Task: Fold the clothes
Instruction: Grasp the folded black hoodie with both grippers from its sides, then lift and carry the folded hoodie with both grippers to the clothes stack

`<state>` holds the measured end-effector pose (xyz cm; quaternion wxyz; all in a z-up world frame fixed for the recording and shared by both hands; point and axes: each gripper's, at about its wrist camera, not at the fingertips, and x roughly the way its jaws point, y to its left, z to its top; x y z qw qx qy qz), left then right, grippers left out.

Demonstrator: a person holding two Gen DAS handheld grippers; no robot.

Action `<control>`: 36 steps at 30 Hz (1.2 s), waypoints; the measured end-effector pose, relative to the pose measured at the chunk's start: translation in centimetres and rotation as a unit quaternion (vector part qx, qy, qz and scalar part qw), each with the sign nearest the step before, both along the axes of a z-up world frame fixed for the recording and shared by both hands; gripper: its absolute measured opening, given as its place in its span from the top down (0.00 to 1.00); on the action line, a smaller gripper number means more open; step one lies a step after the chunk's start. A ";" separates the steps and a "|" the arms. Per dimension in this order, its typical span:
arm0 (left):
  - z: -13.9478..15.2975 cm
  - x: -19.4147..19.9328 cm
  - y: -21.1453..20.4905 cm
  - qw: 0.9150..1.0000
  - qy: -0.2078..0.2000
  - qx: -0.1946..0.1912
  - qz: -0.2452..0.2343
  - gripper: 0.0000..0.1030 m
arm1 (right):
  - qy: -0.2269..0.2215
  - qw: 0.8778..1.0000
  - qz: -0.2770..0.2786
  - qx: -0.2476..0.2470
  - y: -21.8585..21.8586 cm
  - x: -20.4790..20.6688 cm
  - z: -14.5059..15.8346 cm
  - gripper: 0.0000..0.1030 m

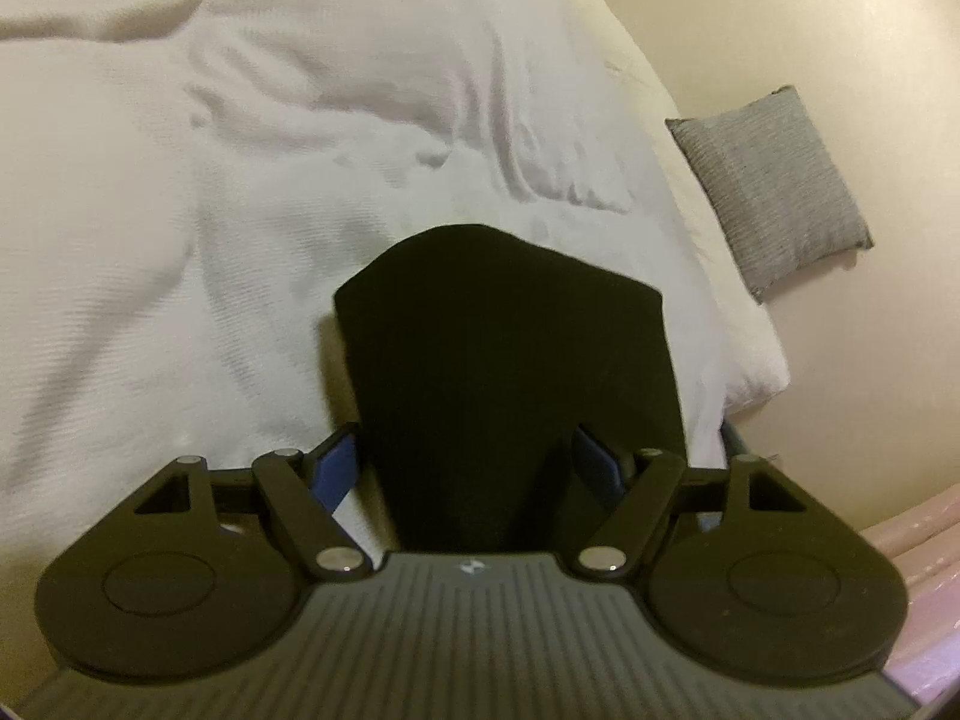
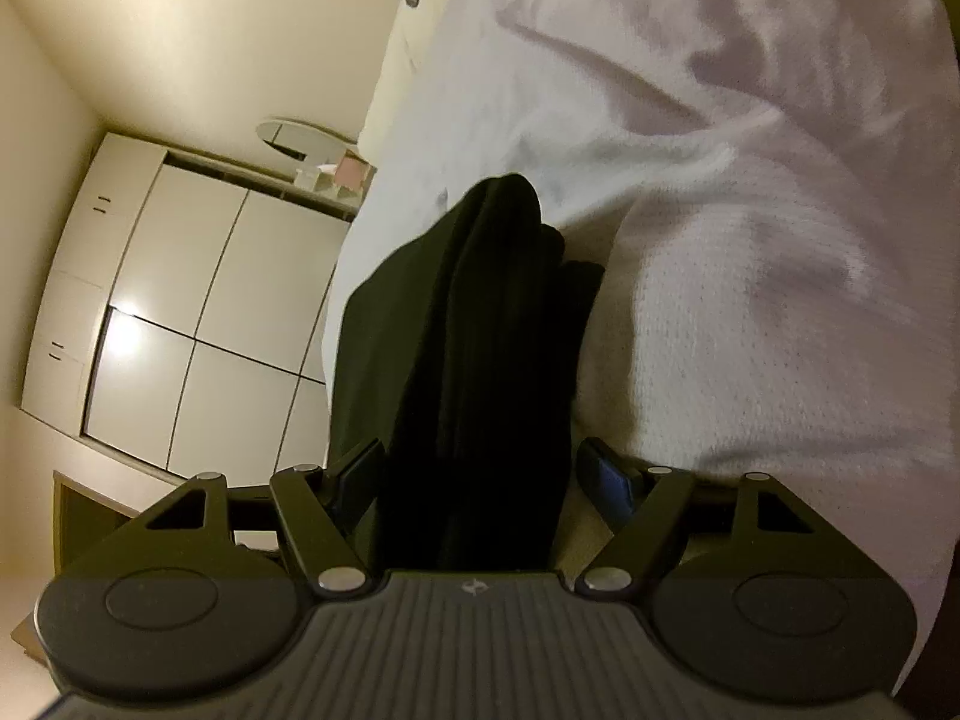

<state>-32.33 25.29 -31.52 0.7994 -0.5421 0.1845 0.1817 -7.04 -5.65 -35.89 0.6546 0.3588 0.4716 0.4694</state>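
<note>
A black garment (image 1: 504, 354) fills the middle of the left wrist view, above a white bed cover (image 1: 240, 210). My left gripper (image 1: 471, 462) is shut on the garment, its blue pads (image 1: 333, 468) pressed against the bunched cloth. In the right wrist view the same black garment (image 2: 468, 360) hangs in long vertical folds from my right gripper (image 2: 480, 474), which is shut on it. The fingertips of both grippers are hidden by the cloth.
The white bed cover (image 2: 720, 240) lies rumpled under both grippers. A grey cushion (image 1: 768, 186) sits past the bed's right edge by the wall. White wardrobe doors (image 2: 198, 312) and a round mirror (image 2: 300, 138) stand to the left of the bed.
</note>
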 end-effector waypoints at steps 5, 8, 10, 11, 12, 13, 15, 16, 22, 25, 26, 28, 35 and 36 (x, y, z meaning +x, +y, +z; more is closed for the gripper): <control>-1.3 1.6 1.3 0.999 -0.033 -0.020 -0.013 0.45 | -0.023 1.000 0.002 0.012 1.4 0.6 0.0 0.36; -1.4 2.2 1.8 0.999 -0.037 -0.025 -0.018 0.59 | -0.048 0.999 0.002 -0.004 2.5 0.9 0.2 0.64; -0.7 2.4 1.8 0.999 -0.031 -0.021 -0.019 0.72 | -0.059 0.998 -0.002 -0.011 2.8 0.8 0.4 0.73; 0.1 2.5 1.7 0.999 -0.027 -0.019 -0.021 0.75 | -0.064 0.998 -0.001 -0.019 2.9 0.6 1.5 0.76; 1.5 2.5 1.4 0.999 -0.021 -0.007 -0.024 0.79 | -0.068 0.997 0.001 -0.027 3.0 0.3 2.8 0.78; 3.0 2.5 1.1 0.999 -0.015 0.006 -0.028 0.80 | -0.073 0.997 0.002 -0.036 3.1 0.0 4.0 0.79; 5.9 2.0 0.7 0.999 -0.009 0.019 -0.030 0.81 | -0.082 0.995 0.005 -0.052 3.3 -0.6 6.5 0.80; 7.3 1.4 0.7 0.999 -0.011 0.013 -0.027 0.81 | -0.087 0.994 0.006 -0.060 3.4 -0.9 7.7 0.80; 15.7 -5.5 0.3 0.999 -0.023 -0.018 0.038 0.81 | -0.081 0.992 0.062 -0.077 5.4 -2.7 17.6 0.80; 20.1 -11.7 -0.4 0.993 -0.031 -0.031 0.107 0.81 | -0.074 0.988 0.117 -0.067 7.6 -4.7 22.7 0.80; 21.6 -13.8 -0.6 0.990 -0.034 -0.036 0.130 0.81 | -0.067 0.986 0.138 -0.063 8.6 -5.6 24.0 0.80; 24.5 -18.4 -1.4 0.982 -0.036 -0.038 0.181 0.81 | -0.053 0.980 0.186 -0.054 10.8 -7.5 26.5 0.80; 31.1 -38.4 -7.5 0.924 -0.030 0.003 0.381 0.81 | -0.016 0.917 0.398 -0.012 21.3 -21.3 31.1 0.80; 31.6 -41.3 -8.4 0.912 -0.027 0.009 0.410 0.81 | -0.011 0.905 0.426 -0.005 22.8 -23.7 31.5 0.80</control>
